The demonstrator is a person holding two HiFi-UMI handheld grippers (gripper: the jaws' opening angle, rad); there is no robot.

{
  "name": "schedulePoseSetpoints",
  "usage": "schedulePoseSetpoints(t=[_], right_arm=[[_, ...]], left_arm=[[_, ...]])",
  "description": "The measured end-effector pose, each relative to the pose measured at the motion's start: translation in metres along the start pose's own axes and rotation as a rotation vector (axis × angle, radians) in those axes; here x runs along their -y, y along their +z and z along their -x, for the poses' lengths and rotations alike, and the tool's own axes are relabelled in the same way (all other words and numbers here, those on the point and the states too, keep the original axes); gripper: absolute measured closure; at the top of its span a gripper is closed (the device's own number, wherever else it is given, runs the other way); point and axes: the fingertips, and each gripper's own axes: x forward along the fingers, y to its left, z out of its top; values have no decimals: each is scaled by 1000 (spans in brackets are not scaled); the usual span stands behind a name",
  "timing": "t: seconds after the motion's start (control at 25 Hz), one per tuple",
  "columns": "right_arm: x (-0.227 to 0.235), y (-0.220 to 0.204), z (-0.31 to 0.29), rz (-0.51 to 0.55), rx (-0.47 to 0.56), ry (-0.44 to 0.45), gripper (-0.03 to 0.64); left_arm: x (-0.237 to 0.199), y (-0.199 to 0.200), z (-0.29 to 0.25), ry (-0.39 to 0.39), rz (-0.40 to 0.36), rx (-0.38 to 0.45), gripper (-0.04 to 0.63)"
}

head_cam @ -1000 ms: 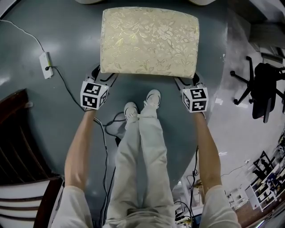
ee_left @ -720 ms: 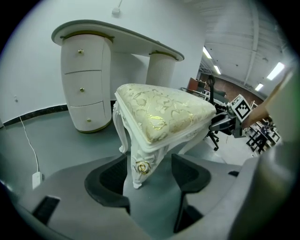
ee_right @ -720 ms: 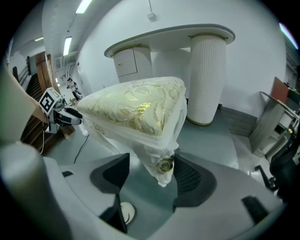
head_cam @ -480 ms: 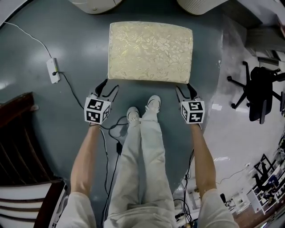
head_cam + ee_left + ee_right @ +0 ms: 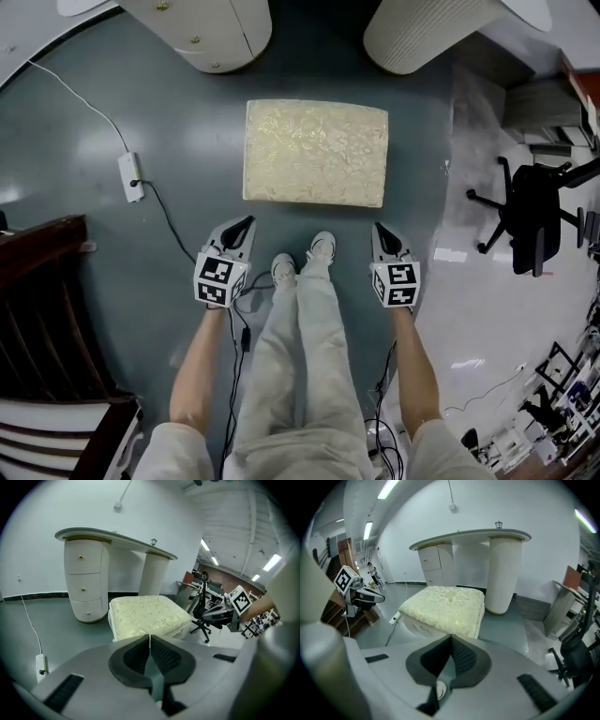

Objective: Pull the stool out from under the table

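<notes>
Jaws pressed together and empty on left gripper (image 5: pixel 245 222) and right gripper (image 5: pixel 381 229), stool (image 5: pixel 316 153) clear of table (image 5: pixel 202 33); likely risk is tripping on floor cable (image 5: pixel 167 214).

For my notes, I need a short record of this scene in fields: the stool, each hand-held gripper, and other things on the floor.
stool: on the floor in front of the table, apart from it
left hand-held gripper: shut, empty, not touching the stool
right hand-held gripper: shut, empty, not touching the stool
other things: power strip with cable at left; office chair at right
</notes>
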Motion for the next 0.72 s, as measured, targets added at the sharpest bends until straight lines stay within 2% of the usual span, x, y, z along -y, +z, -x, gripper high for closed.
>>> schedulePoseSetpoints(t=[0.2, 0.4, 0.72], right_arm=[[-22, 36, 34, 41, 31, 44, 620], [-38, 76, 77, 42, 65, 61, 620], [-42, 169, 136, 66, 191, 35, 620]], left_arm=[[14, 39, 26, -25, 45, 50, 584], [34, 80, 66, -40, 32, 81, 584], [39, 177, 126, -36, -16, 186, 584]])
